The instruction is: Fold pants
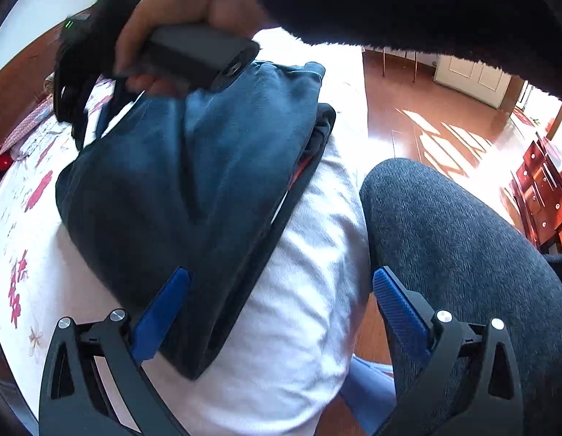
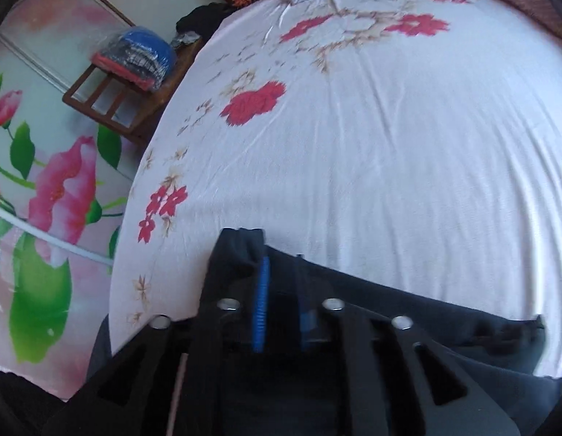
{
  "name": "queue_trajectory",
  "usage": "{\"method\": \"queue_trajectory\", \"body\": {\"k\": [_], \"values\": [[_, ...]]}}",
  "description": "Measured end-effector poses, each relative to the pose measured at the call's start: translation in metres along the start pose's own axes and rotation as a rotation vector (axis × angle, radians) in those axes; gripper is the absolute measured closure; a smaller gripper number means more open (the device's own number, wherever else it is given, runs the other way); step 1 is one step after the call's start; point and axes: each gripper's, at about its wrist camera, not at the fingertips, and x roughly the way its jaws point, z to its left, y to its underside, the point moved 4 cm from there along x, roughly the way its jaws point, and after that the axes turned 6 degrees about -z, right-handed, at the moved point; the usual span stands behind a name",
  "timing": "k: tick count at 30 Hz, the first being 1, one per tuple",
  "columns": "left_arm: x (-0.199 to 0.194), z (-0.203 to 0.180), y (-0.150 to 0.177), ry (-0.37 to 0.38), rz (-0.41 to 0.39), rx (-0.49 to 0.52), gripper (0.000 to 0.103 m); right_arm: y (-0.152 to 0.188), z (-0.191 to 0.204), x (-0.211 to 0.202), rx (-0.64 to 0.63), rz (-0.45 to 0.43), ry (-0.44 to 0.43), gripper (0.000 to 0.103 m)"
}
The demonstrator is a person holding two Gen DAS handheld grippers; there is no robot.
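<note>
The pants [image 1: 193, 189] lie folded into a thick dark-blue bundle on the bed [image 1: 302, 327], near its edge, at about 11 o'clock from the left tool [image 1: 281, 312] in the left wrist view. Layered edges with a strip of orange lining show along the bundle's right side, so the fold looks nearly complete.

The left tool stands wide. 1 blue pad [image 1: 161, 316] rests at the bundle's near corner and the other hangs beyond the bed edge over the person's knee [image 1: 462, 254]; nothing is pinched between them. It points steeply down, seemingly clear of the cloth rather than gripping it.

The right tool [image 2: 281, 301] is carried in the person's hand [image 1: 179, 11] above the far end of the bundle, at 10 o'clock in the left view, angled downward. In its own view the 2 blue pads look close together with dark cloth around and between them. Whether they press that cloth or have let it go I cannot tell; the picture is blurred. The flowered sheet stretches away from 12 to 3 o'clock.
</note>
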Motion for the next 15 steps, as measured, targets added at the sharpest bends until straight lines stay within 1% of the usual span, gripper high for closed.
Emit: {"method": "queue_trajectory", "body": {"k": [1, 2, 3, 4, 5, 6, 7, 8, 9, 10, 11, 12, 13, 14, 15], "values": [[-0.009, 0.007, 0.004, 0.013, -0.001, -0.024, 0.002, 0.000, -0.010, -0.024, 0.023, -0.041, -0.011, 0.026], [-0.020, 0.019, 0.007, 0.011, -0.018, -0.060, 0.002, 0.005, -0.022, -0.046, 0.053, -0.061, -0.021, 0.026], [-0.032, 0.035, 0.012, -0.015, -0.034, -0.115, 0.002, 0.013, -0.036, -0.066, 0.084, -0.075, -0.018, 0.025], [-0.036, 0.052, 0.009, -0.034, -0.038, -0.180, 0.002, 0.022, -0.052, -0.085, 0.114, -0.090, -0.004, 0.026], [-0.038, 0.079, 0.009, -0.037, -0.044, -0.265, 0.002, 0.036, -0.068, -0.102, 0.151, -0.108, 0.003, 0.024], [-0.042, 0.108, 0.012, -0.026, -0.063, -0.378, 0.002, 0.050, -0.082, -0.115, 0.187, -0.118, -0.009, 0.022], [-0.041, 0.135, 0.013, -0.012, -0.075, -0.497, 0.002, 0.066, -0.099, -0.124, 0.224, -0.120, 0.008, 0.017], [-0.034, 0.161, 0.016, 0.024, -0.072, -0.634, 0.002, 0.081, -0.112, -0.129, 0.252, -0.117, 0.041, 0.017], [-0.026, 0.181, 0.023, 0.093, -0.068, -0.771, 0.002, 0.096, -0.123, -0.133, 0.281, -0.115, 0.065, 0.017], [-0.011, 0.189, 0.028, 0.144, -0.068, -0.884, 0.002, 0.109, -0.127, -0.137, 0.308, -0.134, 0.039, 0.017], [-0.002, 0.205, 0.035, 0.154, -0.065, -0.993, 0.002, 0.118, -0.128, -0.142, 0.323, -0.166, 0.034, 0.017], [0.007, 0.207, 0.043, 0.156, -0.060, -1.041, 0.002, 0.123, -0.125, -0.148, 0.304, -0.206, 0.071, 0.017], [0.015, 0.210, 0.047, 0.169, -0.051, -1.077, 0.002, 0.127, -0.119, -0.150, 0.259, -0.223, 0.100, 0.017], [0.022, 0.212, 0.050, 0.173, -0.035, -1.111, 0.002, 0.133, -0.112, -0.142, 0.219, -0.195, 0.136, 0.017], [0.023, 0.213, 0.050, 0.173, -0.049, -1.131, 0.002, 0.145, -0.105, -0.128, 0.157, -0.113, 0.172, 0.017]]}}
